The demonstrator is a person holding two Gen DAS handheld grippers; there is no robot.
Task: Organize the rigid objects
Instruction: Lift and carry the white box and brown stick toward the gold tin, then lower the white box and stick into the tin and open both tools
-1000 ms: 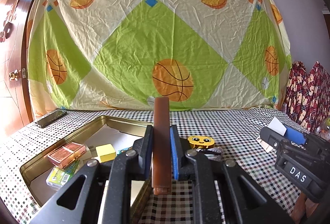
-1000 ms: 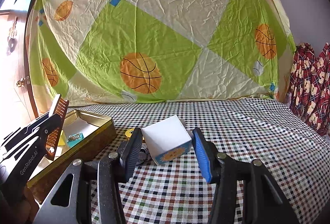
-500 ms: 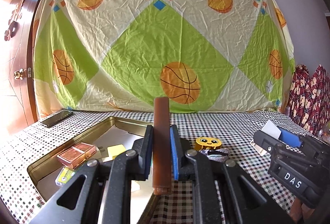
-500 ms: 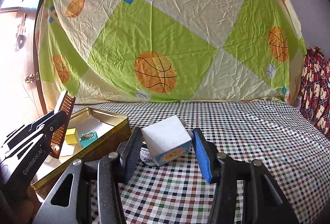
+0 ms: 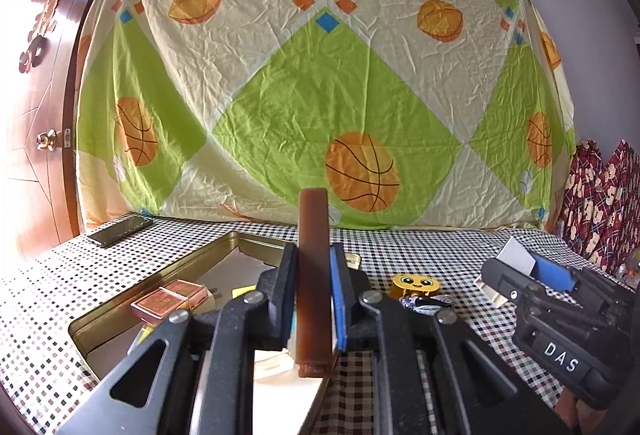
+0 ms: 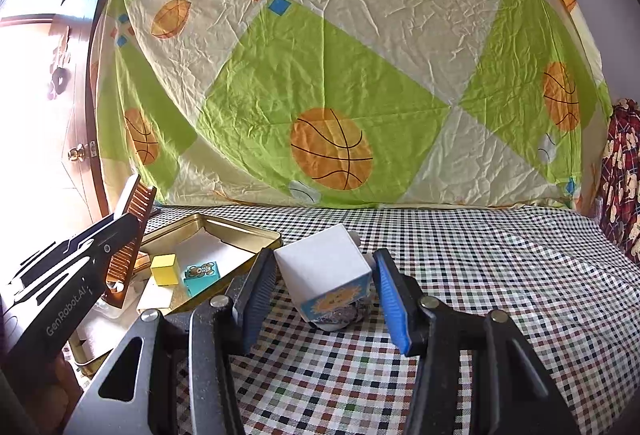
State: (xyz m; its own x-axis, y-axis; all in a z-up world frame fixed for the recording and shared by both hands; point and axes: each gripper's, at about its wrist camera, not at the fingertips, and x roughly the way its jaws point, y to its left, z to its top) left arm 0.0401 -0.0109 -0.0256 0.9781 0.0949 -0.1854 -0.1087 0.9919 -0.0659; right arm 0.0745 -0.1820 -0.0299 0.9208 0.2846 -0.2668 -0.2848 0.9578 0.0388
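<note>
My left gripper (image 5: 313, 299) is shut on a brown comb (image 5: 314, 275), held upright over the near corner of the gold tin tray (image 5: 188, 267); the comb's teeth show in the right wrist view (image 6: 130, 247). My right gripper (image 6: 324, 287) is shut on a white box (image 6: 324, 267) with a sun picture, held tilted just above the checked tablecloth beside the tray (image 6: 224, 229). The tray holds a copper box (image 5: 170, 301), a yellow cube (image 6: 164, 269) and a teal bear card (image 6: 202, 273).
A yellow smiley toy (image 5: 416, 285) and a foil-wrapped item (image 5: 424, 301) lie on the cloth right of the tray. A black phone (image 5: 120, 231) lies at the far left. A sheet with a basketball print hangs behind. A red patterned cloth (image 5: 600, 195) is at the right.
Both grippers have lifted and tilted up slightly while keeping their loads. The left gripper with the comb has shifted a little further over the tray.
</note>
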